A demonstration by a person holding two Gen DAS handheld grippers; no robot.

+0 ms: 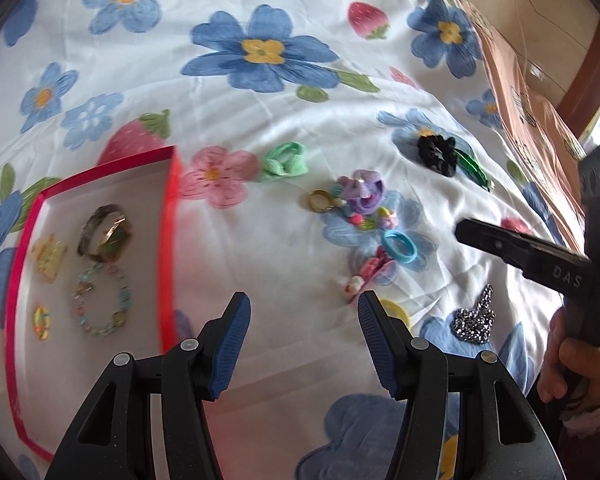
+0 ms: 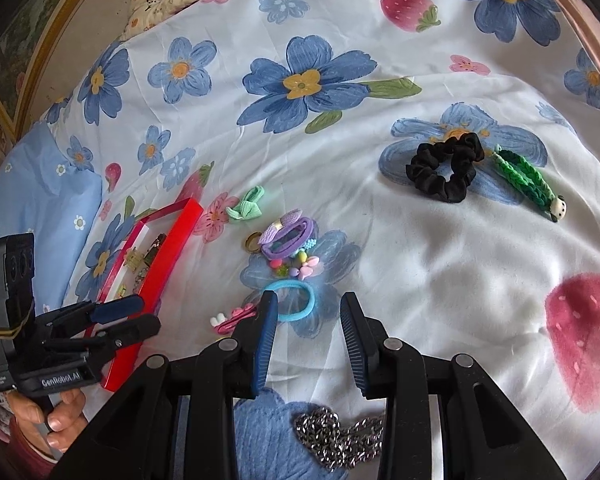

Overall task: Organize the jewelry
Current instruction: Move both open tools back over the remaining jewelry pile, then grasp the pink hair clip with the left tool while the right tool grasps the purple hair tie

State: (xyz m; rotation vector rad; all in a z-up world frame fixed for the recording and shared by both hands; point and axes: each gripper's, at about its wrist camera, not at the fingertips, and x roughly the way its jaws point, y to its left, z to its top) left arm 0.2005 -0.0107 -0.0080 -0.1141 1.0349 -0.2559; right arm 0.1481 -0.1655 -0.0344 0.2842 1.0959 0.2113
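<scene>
A red-rimmed tray (image 1: pixel 171 216) lies on the floral sheet at left, holding a dark bangle (image 1: pixel 106 232), a beaded bracelet (image 1: pixel 102 300) and small clips. My left gripper (image 1: pixel 304 344) is open and empty, just right of the tray. Loose pieces lie beyond it: a gold ring (image 1: pixel 320 201), a purple hair tie (image 1: pixel 364 194), a blue hair band (image 1: pixel 399 248) and a silver chain (image 1: pixel 474 318). My right gripper (image 2: pixel 309 340) is open and empty, above the silver chain (image 2: pixel 336 432), with the blue hair band (image 2: pixel 296 300) just ahead. The red tray (image 2: pixel 168 264) shows at left.
A black scrunchie (image 2: pixel 444 168) and a green braided tie (image 2: pixel 528 178) lie far right. A green bow tie (image 2: pixel 246 206) lies near the tray. A pink clip (image 2: pixel 236 316) lies by the blue band. Pink cardboard (image 1: pixel 532 112) borders the sheet at right.
</scene>
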